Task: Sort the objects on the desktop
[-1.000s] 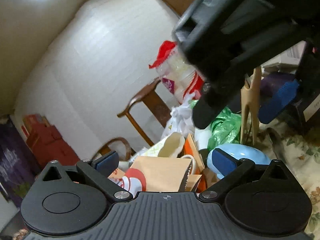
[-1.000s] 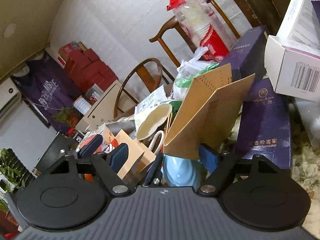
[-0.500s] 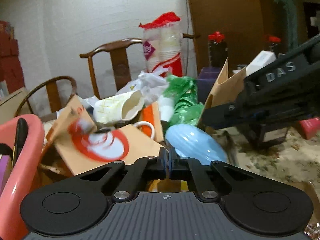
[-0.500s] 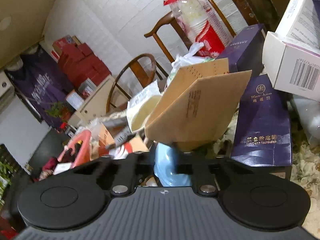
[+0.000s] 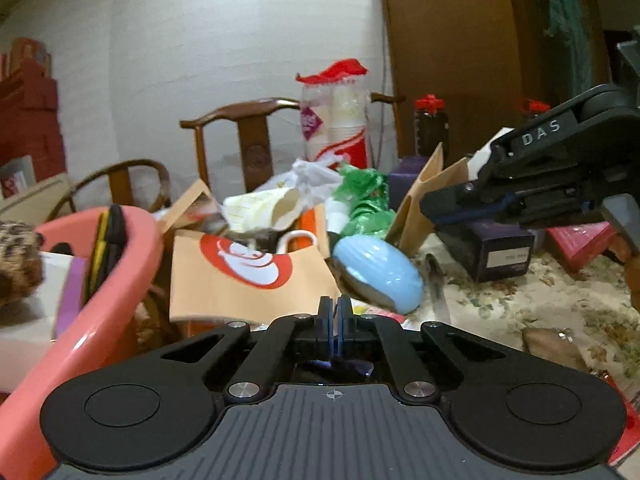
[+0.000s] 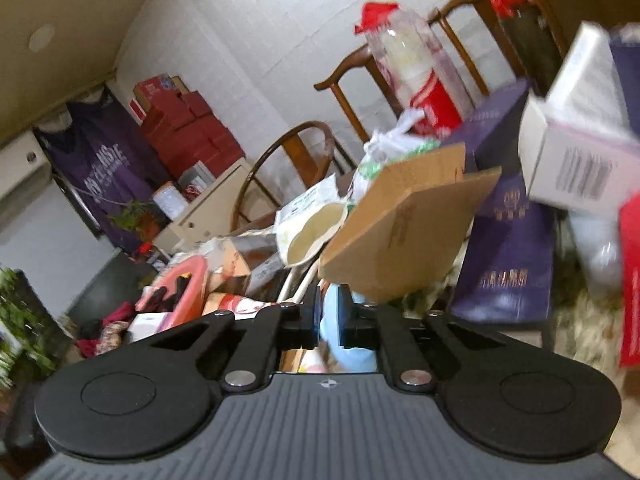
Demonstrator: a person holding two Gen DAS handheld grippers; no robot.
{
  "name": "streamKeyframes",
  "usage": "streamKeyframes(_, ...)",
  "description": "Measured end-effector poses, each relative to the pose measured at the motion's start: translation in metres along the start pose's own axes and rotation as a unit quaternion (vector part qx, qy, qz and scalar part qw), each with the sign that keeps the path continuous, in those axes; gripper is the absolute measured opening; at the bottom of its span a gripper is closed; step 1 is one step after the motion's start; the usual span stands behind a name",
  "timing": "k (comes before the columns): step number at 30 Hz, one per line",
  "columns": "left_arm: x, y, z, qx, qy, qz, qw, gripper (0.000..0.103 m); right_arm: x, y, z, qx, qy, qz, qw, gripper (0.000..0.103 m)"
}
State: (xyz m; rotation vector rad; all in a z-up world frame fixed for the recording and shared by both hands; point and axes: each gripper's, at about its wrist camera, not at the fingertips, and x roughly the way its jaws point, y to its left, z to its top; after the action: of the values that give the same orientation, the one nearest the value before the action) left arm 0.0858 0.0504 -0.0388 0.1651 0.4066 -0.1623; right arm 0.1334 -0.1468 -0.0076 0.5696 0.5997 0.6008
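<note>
In the left wrist view, the left claw [image 5: 333,312] is fully closed with nothing between its 2 blue pads, pointing over the cluttered surface [image 5: 560,292] toward the printed paper bag [image 5: 248,276] and the pale blue oval object [image 5: 380,272] lying just beside it. The pink basket [image 5: 120,264] stands at the left edge of the surface, and the right claw [image 5: 436,208] reaches in from the right, pinched on the edge of a brown cardboard piece [image 5: 420,200]. To do this step well, the left claw would probably need to open before it can take anything, while the right should lift the cardboard clear of the pile without dragging the paper cup [image 5: 264,212]. In the right wrist view, the right claw [image 6: 330,312] appears nearly closed with the blue object visible through the narrow gap; the cardboard piece [image 6: 408,240] hangs just above the tips, though whether the pads grip it is hard to tell in this blurred picture. Compared with 1 second earlier, both claws stood wide open and have since closed, the left view has rolled level and swung to show the pink basket, and the cardboard has tipped toward the left.
</note>
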Motion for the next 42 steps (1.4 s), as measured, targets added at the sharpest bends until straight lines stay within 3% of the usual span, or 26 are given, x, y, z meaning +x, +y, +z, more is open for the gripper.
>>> streamKeyframes(1,-0.001,0.000,0.001,0.003,0.001,0.002,1.0000,0.000,0.000,-0.005,0.000,0.023,0.005,0.011,1.000,0.018)
streamKeyframes(2,-0.001,-0.001,0.001,0.005,0.002,0.005,1.0000,0.008,0.000,-0.010,0.000,0.044,0.009,0.017,0.999,0.047)
streamKeyframes(4,-0.002,-0.003,0.000,0.012,0.003,0.008,0.9999,0.020,-0.003,-0.019,0.001,0.087,0.001,0.017,0.996,0.085)
streamKeyframes(6,-0.005,-0.003,-0.001,0.010,0.000,0.013,0.9999,0.056,-0.008,-0.022,0.004,0.094,-0.016,0.017,0.995,0.086)
streamKeyframes(8,-0.011,-0.005,-0.002,0.012,-0.009,0.023,0.9996,0.071,-0.008,-0.024,0.009,0.101,-0.026,0.007,0.995,0.086)
streamKeyframes(11,-0.021,-0.009,0.000,0.019,-0.012,0.021,0.9995,0.074,-0.001,-0.029,0.015,0.143,-0.018,0.017,0.989,0.086)
streamKeyframes(14,-0.029,-0.007,0.000,0.006,-0.010,0.008,0.9999,0.085,0.009,-0.024,0.020,0.166,-0.014,0.019,0.986,0.086)
streamKeyframes(20,-0.017,-0.005,-0.001,-0.009,0.019,0.004,0.9998,0.087,0.034,-0.014,0.027,0.181,-0.019,-0.045,0.982,0.087)
streamKeyframes(23,-0.005,0.001,0.008,-0.034,0.026,0.001,0.9991,0.087,0.040,-0.011,0.034,0.192,-0.028,-0.058,0.979,0.090)
streamKeyframes(27,0.007,-0.005,0.022,-0.029,0.027,0.017,0.9991,0.090,0.045,-0.012,0.038,0.226,-0.032,-0.067,0.971,0.095)
streamKeyframes(29,0.007,-0.010,0.028,-0.025,0.007,0.028,0.9993,0.092,0.043,-0.012,0.036,0.224,-0.038,-0.053,0.972,0.086)
streamKeyframes(30,0.010,-0.011,0.031,-0.025,0.004,0.032,0.9992,0.091,0.043,-0.011,0.035,0.209,-0.042,-0.046,0.976,0.080)
streamKeyframes(31,0.015,-0.011,0.034,-0.029,0.008,0.036,0.9989,0.087,0.042,-0.012,0.035,0.189,-0.042,-0.055,0.980,0.068)
streamKeyframes(32,0.022,-0.008,0.035,-0.038,0.018,0.033,0.9986,0.073,0.043,-0.015,0.036,0.181,-0.038,-0.072,0.980,0.062)
streamKeyframes(33,0.028,-0.004,0.036,-0.053,0.030,0.024,0.9978,0.054,0.045,-0.021,0.034,0.190,-0.033,-0.076,0.978,0.061)
streamKeyframes(34,0.035,0.001,0.035,-0.071,0.044,0.017,0.9964,0.044,0.044,-0.029,0.032,0.202,-0.031,-0.054,0.977,0.053)
streamKeyframes(35,0.040,0.006,0.032,-0.090,0.055,0.007,0.9944,0.038,0.043,-0.033,0.031,0.205,-0.029,-0.039,0.978,0.052)
streamKeyframes(36,0.043,0.010,0.028,-0.104,0.060,0.005,0.9928,0.025,0.041,-0.034,0.031,0.203,-0.029,-0.033,0.978,0.051)
streamKeyframes(39,0.038,0.012,0.018,-0.109,0.052,0.014,0.9926,0.006,0.037,-0.035,0.028,0.193,-0.031,-0.023,0.981,0.046)
streamKeyframes(41,0.030,0.011,0.018,-0.102,0.038,0.016,0.9939,0.000,0.032,-0.032,0.026,0.167,-0.036,-0.016,0.985,0.035)
streamKeyframes(42,0.027,0.010,0.019,-0.100,0.031,0.014,0.9944,0.000,0.030,-0.029,0.026,0.152,-0.037,-0.018,0.988,0.034)
